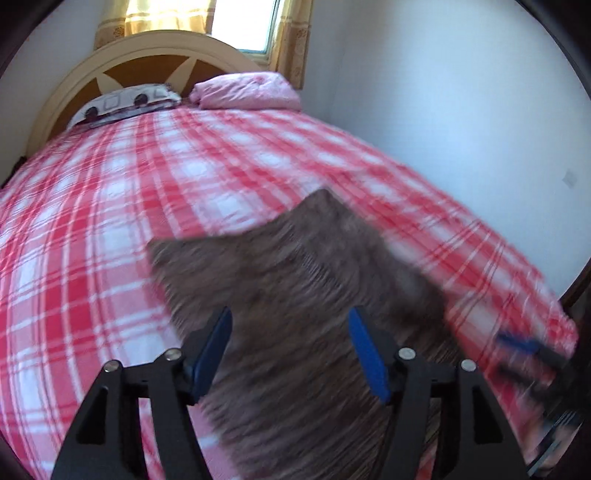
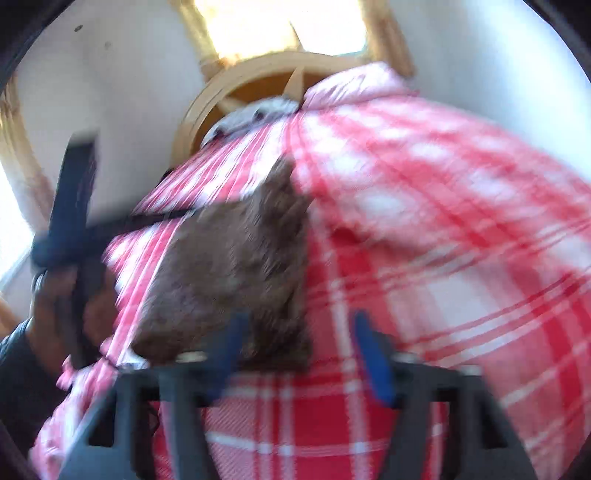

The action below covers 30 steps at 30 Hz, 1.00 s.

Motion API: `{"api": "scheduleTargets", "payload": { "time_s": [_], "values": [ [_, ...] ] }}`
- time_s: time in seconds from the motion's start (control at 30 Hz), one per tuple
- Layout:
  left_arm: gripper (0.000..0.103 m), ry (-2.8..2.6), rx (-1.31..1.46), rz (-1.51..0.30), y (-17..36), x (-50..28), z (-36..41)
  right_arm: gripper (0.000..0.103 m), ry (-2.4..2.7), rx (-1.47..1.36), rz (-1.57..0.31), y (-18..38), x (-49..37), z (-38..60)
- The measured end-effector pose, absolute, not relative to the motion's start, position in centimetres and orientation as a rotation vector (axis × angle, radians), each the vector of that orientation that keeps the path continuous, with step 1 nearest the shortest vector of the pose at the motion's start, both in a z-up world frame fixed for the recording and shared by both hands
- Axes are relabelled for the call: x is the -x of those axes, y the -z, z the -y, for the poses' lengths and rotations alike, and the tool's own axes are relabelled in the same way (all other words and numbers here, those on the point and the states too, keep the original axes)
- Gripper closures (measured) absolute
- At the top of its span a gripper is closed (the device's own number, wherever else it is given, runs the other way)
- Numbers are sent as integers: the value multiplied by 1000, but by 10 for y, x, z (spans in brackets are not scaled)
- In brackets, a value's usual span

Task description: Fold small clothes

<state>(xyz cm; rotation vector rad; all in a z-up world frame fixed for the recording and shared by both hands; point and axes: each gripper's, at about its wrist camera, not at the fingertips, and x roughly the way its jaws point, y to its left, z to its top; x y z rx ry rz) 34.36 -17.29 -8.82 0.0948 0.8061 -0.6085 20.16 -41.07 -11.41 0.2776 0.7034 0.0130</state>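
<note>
A brown fuzzy garment (image 1: 295, 266) lies flat on the red-and-white plaid bedcover (image 1: 110, 221). My left gripper (image 1: 293, 352) hovers over its near part, jaws wide apart, with nothing pinched between the blue pads. In the right wrist view the same garment (image 2: 229, 266) lies left of centre. My right gripper (image 2: 301, 354) stands open at its near right corner, with the left finger (image 2: 229, 350) over the cloth's edge. The right gripper (image 1: 528, 347) appears blurred at the left wrist view's right edge. The left gripper (image 2: 74, 206), held by a hand (image 2: 48, 295), shows at the far left. Both views are motion-blurred.
At the head of the bed are a cream and brown headboard (image 1: 155, 55), a patterned pillow (image 1: 125, 105) and a folded pink quilt (image 1: 247, 90). A white wall (image 1: 461, 129) runs along the bed's right side. A curtained window (image 1: 240, 22) is behind.
</note>
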Motion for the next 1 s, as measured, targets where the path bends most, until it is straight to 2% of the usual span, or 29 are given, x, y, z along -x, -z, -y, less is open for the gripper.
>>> {"api": "scheduleTargets", "payload": {
  "time_s": [0.23, 0.4, 0.47, 0.6, 0.8, 1.0],
  "values": [
    [32, 541, -137, -828, 126, -330, 159, 35, -328, -286, -563, 69, -241, 372],
    [26, 516, -120, -857, 132, -335, 154, 35, -373, -272, -724, 95, -317, 357],
    [18, 509, -93, -865, 135, -333, 145, 35, -257, -279, -786, 113, -335, 371],
    [18, 554, 11, -881, 139, -333, 129, 35, -149, -414, -865, 146, -341, 415],
    [12, 514, 40, -872, 136, -326, 122, 35, -183, -332, -757, 107, -327, 392],
    [8, 481, 107, -879, 141, -314, 102, 35, -346, -132, -830, 95, -365, 308]
  ]
}}
